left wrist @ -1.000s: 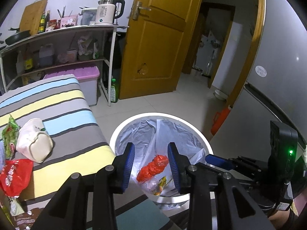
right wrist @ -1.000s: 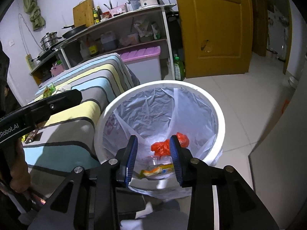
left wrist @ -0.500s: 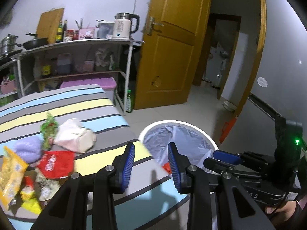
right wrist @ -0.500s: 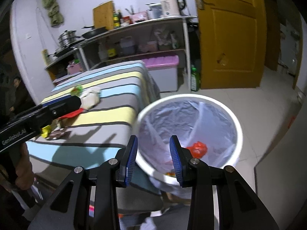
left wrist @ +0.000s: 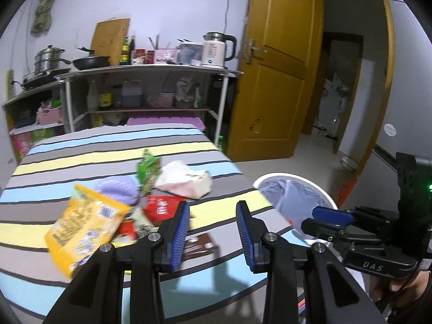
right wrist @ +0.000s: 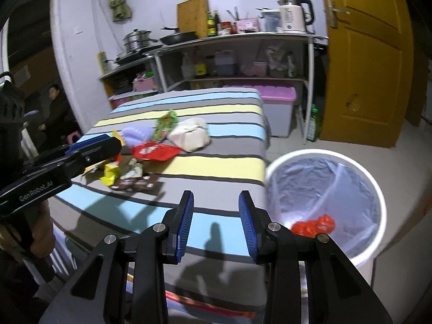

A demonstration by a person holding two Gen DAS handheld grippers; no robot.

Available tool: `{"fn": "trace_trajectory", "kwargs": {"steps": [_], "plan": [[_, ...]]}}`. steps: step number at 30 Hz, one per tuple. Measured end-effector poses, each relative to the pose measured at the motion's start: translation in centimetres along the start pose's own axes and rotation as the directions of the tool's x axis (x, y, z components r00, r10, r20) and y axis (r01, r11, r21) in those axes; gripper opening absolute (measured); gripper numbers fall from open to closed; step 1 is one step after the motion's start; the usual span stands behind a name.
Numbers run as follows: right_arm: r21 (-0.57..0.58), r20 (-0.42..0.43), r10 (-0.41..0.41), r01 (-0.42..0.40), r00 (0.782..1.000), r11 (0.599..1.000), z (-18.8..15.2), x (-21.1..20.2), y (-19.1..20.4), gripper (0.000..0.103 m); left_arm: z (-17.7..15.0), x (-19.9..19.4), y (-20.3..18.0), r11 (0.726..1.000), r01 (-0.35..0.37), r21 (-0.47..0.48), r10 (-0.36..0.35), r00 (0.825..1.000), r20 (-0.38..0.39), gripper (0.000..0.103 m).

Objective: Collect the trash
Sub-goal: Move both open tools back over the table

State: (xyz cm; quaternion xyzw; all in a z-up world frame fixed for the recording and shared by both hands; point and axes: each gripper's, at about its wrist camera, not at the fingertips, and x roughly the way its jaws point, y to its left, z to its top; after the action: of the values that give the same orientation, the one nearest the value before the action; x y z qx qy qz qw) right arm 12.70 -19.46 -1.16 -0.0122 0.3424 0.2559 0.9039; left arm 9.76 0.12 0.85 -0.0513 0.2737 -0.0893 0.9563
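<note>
Trash [left wrist: 127, 213] is lying in a loose heap on the striped table [left wrist: 81, 148], well apart from the white bin [right wrist: 324, 205] at the table's right end. Both grippers are swinging away from the bin mouth, which filled both views 1 second ago, and are now facing the heap. The left gripper [left wrist: 212, 232] and right gripper [right wrist: 216, 225] are both standing open and empty (nothing between the blue pads). The bin is already holding a red wrapper [right wrist: 314, 225], so 1 drop looks done; I judge the next pick is starting, with the brown packet [left wrist: 197, 247] nearest the left gripper.
</note>
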Motion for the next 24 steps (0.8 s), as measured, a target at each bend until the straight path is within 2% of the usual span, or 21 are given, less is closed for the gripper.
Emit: {"fn": "trace_trajectory", "kwargs": {"steps": [5,17,24], "plan": [[-0.028,-0.01,0.036,-0.036,0.999,0.999,0.5,0.9,1.7,0.042,-0.6,-1.2,2.3,0.999,-0.049,-0.021,0.049,0.999,0.009,0.035],[-0.107,-0.067,0.112,-0.119,0.991,0.987,0.7,3.9,5.3,0.042,-2.3,-2.5,8.0,0.98,-0.175,-0.091,0.175,0.985,-0.015,0.035],[-0.126,-0.094,0.126,-0.137,0.988,0.982,0.9,5.6,6.6,0.042,-3.3,-1.9,10.0,0.97,-0.23,-0.082,0.227,0.973,-0.048,0.035]]}}
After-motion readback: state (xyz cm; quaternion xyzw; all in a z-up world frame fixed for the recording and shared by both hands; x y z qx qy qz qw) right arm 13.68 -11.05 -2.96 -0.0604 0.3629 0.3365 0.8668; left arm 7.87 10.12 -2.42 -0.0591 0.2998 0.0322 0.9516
